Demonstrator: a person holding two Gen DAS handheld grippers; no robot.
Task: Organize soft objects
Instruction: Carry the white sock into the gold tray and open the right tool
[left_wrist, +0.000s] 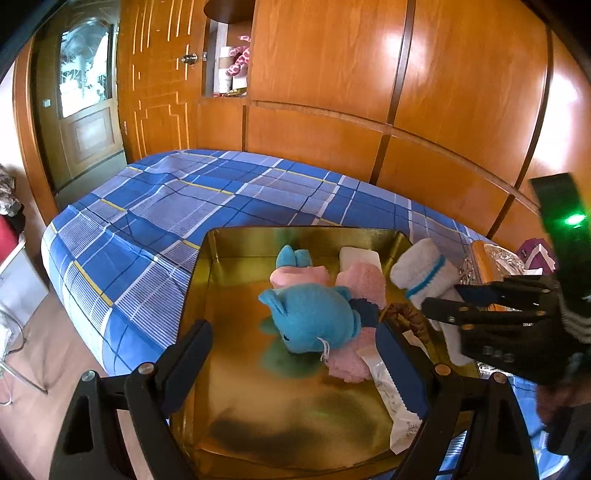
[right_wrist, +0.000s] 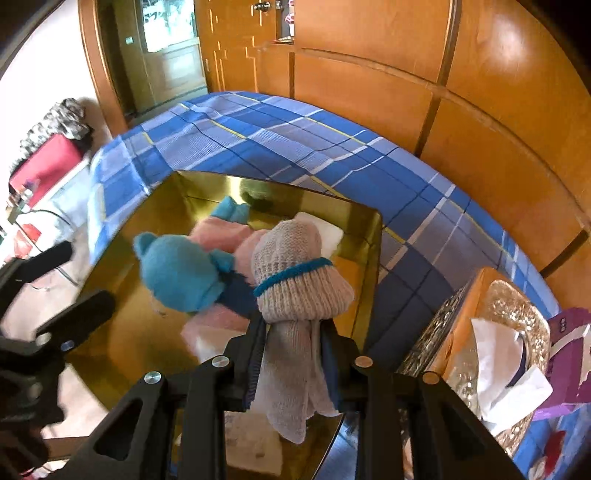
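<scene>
Left wrist view alone showed the wardrobe niche (left_wrist: 229, 62) at 12 o'clock with a pink-spotted soft toy (left_wrist: 240, 59) inside; right wrist view alone showed a red case (right_wrist: 48, 166) at 9 o'clock and the full tissue box (right_wrist: 491, 354) at 4 o'clock, tissue sticking out of it. Left gripper (left_wrist: 291, 354) stood wide open over the near part of the gold tray (left_wrist: 221, 332), nothing between its fingers, pads touching nothing. Right gripper (right_wrist: 291, 332) was clamped on a rolled grey sock (right_wrist: 295, 273) with blue stripes, jaws narrow, pads pressing the sock's thin tail while the fat rolled end stuck out ahead; in the left view that sock (left_wrist: 421, 273) hung at 3 o'clock above the tray's right edge. Tray (right_wrist: 122, 314) sat on the blue plaid bed (right_wrist: 295, 140). Inside it: blue plush toy (left_wrist: 310, 317) near centre, pink fluffy cloths (left_wrist: 362, 280) under and behind it, a white pad (left_wrist: 360, 256) at the far wall, a white packet (left_wrist: 391, 398) along the right side. Dark blue item beside the plush, cannot tell what.
</scene>
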